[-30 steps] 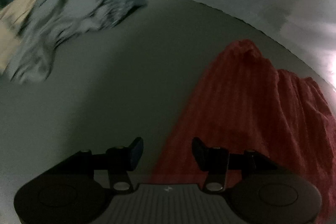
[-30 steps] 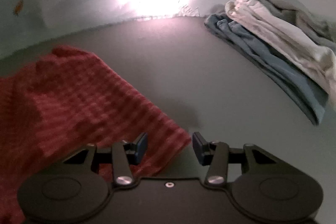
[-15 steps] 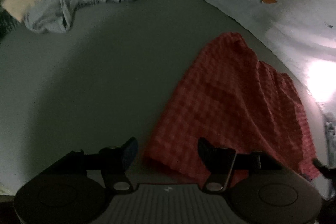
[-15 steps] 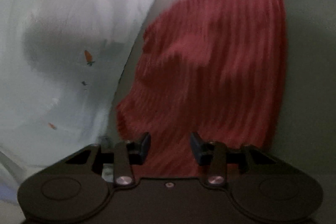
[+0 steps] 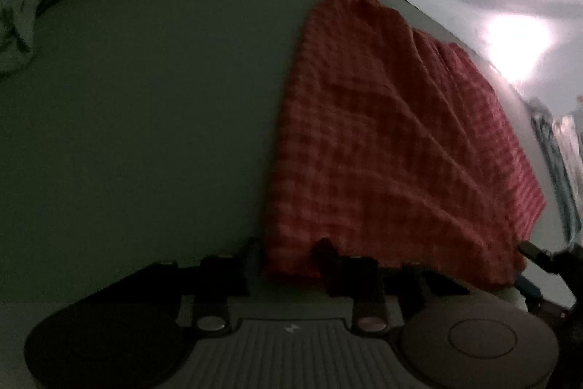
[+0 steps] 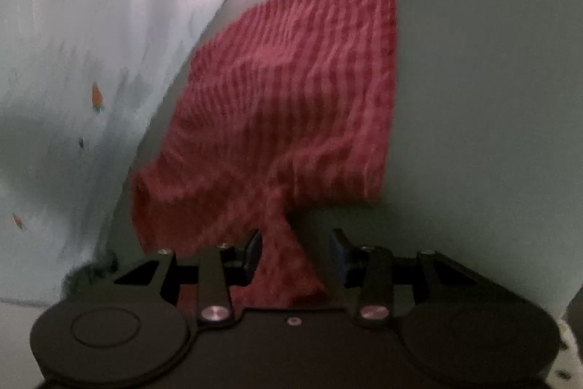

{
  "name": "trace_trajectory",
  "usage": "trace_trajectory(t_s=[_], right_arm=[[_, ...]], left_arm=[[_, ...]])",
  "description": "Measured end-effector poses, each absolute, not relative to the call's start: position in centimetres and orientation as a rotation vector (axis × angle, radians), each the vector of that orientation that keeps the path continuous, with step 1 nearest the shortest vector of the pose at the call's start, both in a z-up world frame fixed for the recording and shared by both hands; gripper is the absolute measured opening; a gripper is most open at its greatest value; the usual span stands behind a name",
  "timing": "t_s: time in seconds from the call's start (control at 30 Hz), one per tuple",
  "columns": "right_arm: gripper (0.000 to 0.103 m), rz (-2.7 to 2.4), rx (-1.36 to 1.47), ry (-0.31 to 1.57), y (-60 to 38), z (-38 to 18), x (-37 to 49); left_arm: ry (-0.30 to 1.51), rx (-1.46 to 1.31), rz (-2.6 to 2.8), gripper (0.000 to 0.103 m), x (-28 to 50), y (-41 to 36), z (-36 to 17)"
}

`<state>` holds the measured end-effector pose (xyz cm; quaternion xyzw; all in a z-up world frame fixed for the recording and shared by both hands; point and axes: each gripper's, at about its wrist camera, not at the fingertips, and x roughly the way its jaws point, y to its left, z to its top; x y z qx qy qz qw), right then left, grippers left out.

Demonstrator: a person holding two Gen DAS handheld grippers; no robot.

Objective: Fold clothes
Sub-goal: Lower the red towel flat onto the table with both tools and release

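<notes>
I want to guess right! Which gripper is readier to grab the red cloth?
Probably the right gripper: a bunched-up corner of the red cloth lies between its open jaws. The left gripper has only the cloth's edge between its jaws.

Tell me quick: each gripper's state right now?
Left gripper: open, fingers astride a near corner of the red checked cloth.
Right gripper: open, a raised fold of the cloth between its fingers.

You see both views dim and soft with motion blur; one strong glare spot burns white on the patterned sheet (image 5: 517,50), and fisheye edges go black.
</notes>
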<state>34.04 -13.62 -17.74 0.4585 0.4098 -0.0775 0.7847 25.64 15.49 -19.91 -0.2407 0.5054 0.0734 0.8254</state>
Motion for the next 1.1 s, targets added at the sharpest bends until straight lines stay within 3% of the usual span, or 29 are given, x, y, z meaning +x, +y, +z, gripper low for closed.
trace_trajectory(t_s=[0.07,0.1,0.13,0.33,0.47,0.53,0.77,0.97,1.1], right_arm=[[0.031,-0.154,0.995,0.889,-13.0,-18.3,34.3],[0.014,-0.158,1.002,0.887,-12.8,-18.4,34.2],[0.004,-0.173,1.030,0.885,-13.0,-18.6,33.8],[0.006,-0.264,1.201,0.869,-14.2,-19.5,31.0],[0.018,-0.317,1.347,0.834,-14.7,-20.3,28.9],[0.033,-0.311,1.426,0.802,-14.3,-20.4,28.1],[0.035,-0.185,1.725,0.831,-8.6,-22.2,27.5],[0.036,-0.054,1.608,0.948,-2.9,-21.6,29.1],[0.035,-0.030,1.103,0.994,-0.7,-17.7,30.9]], left_arm=[[1.076,-0.505,0.119,0.010,25.7,15.4,-20.0],[1.069,-0.512,0.114,0.008,25.5,15.4,-20.0],[1.057,-0.514,0.095,0.001,25.3,15.4,-19.8],[1.016,-0.604,0.007,0.001,23.3,15.9,-17.9],[1.113,-0.573,0.047,0.005,23.4,16.3,-20.0],[1.101,-0.596,0.039,0.006,23.2,16.9,-20.0],[1.068,-0.666,-0.003,0.012,23.7,18.6,-20.1],[1.095,-0.702,-0.043,0.014,23.8,19.5,-21.3],[1.090,-0.660,-0.038,0.016,23.2,20.3,-20.9]])
